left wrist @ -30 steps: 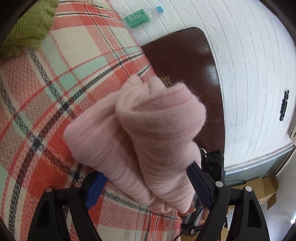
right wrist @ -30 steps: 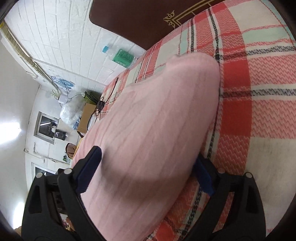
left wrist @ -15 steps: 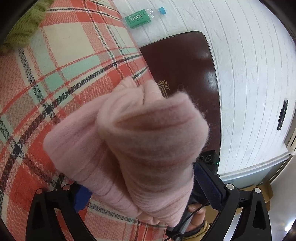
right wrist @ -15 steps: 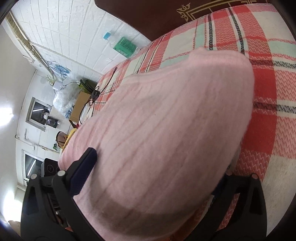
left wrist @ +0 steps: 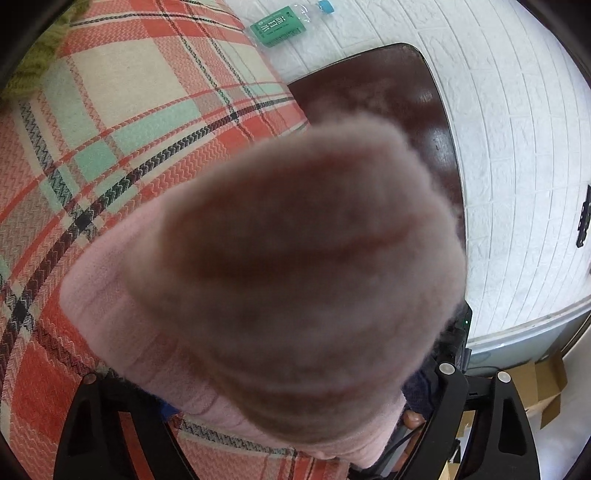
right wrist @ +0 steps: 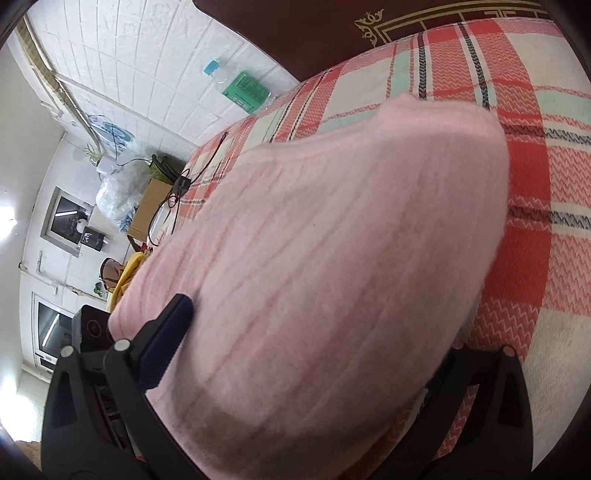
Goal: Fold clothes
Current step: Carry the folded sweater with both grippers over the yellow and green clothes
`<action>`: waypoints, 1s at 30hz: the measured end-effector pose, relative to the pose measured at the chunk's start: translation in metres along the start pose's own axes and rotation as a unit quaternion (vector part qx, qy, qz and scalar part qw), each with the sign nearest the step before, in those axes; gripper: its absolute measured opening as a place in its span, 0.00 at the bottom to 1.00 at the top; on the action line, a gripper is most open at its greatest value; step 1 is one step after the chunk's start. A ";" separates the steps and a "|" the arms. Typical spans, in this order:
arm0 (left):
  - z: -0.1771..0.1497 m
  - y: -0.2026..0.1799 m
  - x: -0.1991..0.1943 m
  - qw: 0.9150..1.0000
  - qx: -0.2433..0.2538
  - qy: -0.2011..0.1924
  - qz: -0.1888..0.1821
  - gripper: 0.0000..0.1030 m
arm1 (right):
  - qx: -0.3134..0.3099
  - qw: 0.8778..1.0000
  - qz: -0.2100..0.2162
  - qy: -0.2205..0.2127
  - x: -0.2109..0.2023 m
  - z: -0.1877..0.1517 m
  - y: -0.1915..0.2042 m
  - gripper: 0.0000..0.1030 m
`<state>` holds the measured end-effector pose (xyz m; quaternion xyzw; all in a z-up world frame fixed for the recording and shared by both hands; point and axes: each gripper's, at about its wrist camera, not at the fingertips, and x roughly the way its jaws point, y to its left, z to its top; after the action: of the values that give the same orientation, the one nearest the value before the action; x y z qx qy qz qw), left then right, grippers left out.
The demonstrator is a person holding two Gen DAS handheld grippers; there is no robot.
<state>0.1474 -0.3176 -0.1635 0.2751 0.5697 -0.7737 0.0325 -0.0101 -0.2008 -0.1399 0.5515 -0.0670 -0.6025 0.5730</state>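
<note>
A folded pink knit garment (left wrist: 288, 280) fills the left wrist view, very close to the lens and blurred. It sits between the wide-spread fingers of my left gripper (left wrist: 280, 398), whose tips it hides. In the right wrist view the same pink garment (right wrist: 332, 277) lies between the spread fingers of my right gripper (right wrist: 306, 354), with the left blue pad (right wrist: 166, 343) against its side. It is over a red, cream and teal plaid blanket (left wrist: 110, 155), also seen in the right wrist view (right wrist: 524, 147).
A dark brown headboard (left wrist: 388, 96) stands behind the bed against a white brick wall. A green-labelled water bottle (left wrist: 284, 22) lies by the wall. A green knit item (left wrist: 33, 70) lies at the far left. Boxes and cables (right wrist: 155, 206) sit beside the bed.
The pink garment has come much closer to the left camera and now blocks most of its view. In the right view it has risen and fills more of the frame.
</note>
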 end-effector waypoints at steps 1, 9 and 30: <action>-0.001 0.000 0.000 1.000 0.000 0.003 0.001 0.86 | 0.001 1.000 -0.001 0.001 0.000 0.000 0.000 1.00; -0.004 0.001 0.003 1.000 -0.007 0.021 -0.006 0.69 | 0.017 1.000 -0.001 -0.009 -0.010 0.000 -0.003 0.74; 0.011 -0.031 -0.077 0.996 0.062 0.008 -0.065 0.60 | -0.001 0.990 0.125 -0.071 -0.065 -0.015 0.057 0.57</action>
<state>0.1972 -0.3370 -0.0983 0.2453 0.5379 -0.8055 -0.0395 0.0189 -0.1619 -0.0671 0.4938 -0.1753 -0.5638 0.6385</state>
